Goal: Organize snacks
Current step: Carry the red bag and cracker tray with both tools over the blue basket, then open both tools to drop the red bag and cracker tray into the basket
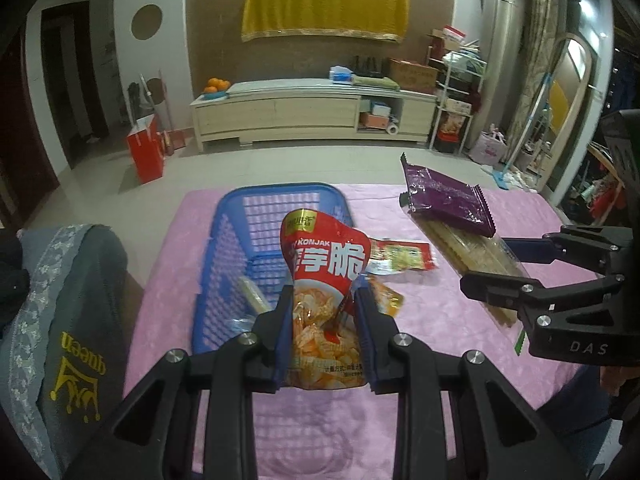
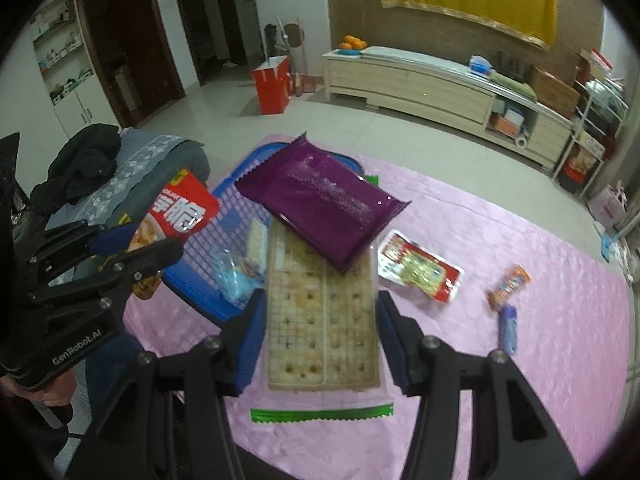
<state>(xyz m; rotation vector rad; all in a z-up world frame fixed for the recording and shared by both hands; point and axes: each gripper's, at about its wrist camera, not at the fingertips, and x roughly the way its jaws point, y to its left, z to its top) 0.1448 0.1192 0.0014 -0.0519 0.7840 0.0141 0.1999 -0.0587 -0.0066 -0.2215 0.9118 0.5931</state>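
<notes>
Both jaws clamped: left gripper (image 1: 324, 312) pinches the red bag (image 1: 324, 276), right gripper (image 2: 320, 328) squeezes the cracker pack (image 2: 320, 312) (purple packet (image 2: 324, 204) riding on top), presumably bound for the blue basket (image 1: 224, 240).

Two wrist fisheyes, both looking forward over a pink tablecloth (image 1: 440, 320)

The left view sits close above the blue plastic basket (image 1: 240, 216); the right view faces it from the right, and both share the purple foil packet (image 2: 320, 204).

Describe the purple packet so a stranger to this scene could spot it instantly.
Start at the pink tablecloth and find the blue basket. Just right of it the right gripper holds a clear cracker pack. The purple packet lies across its far end: the only purple, opaque wrapper there.
</notes>
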